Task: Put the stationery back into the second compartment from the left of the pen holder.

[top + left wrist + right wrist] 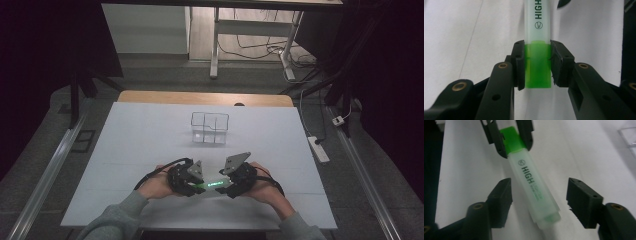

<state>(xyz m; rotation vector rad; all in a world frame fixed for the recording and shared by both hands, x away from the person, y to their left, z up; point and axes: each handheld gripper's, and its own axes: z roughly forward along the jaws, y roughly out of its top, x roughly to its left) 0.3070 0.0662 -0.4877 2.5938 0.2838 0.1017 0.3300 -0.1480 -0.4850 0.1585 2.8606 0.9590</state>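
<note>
Both grippers sit at the bottom centre of the high view, facing each other over the white tabletop (150, 145). The left gripper (537, 63) is pinching the bright green cap end of a translucent green plastic highlighter pen (537, 45) with "HIGH" printed on its barrel, pads tight on both sides. The right gripper (539, 192) has its jaws spread either side of the pen's other end, not touching it. Nothing stands between the two tools except the pen itself. Further up the table, middle of the frame, there's a small clear plastic organiser box with compartments (210, 128), well apart from the hands. Beyond the table edge: grey floor, a white power strip (318, 149) at right, and white desk legs (215, 45) with cables up top.
</note>
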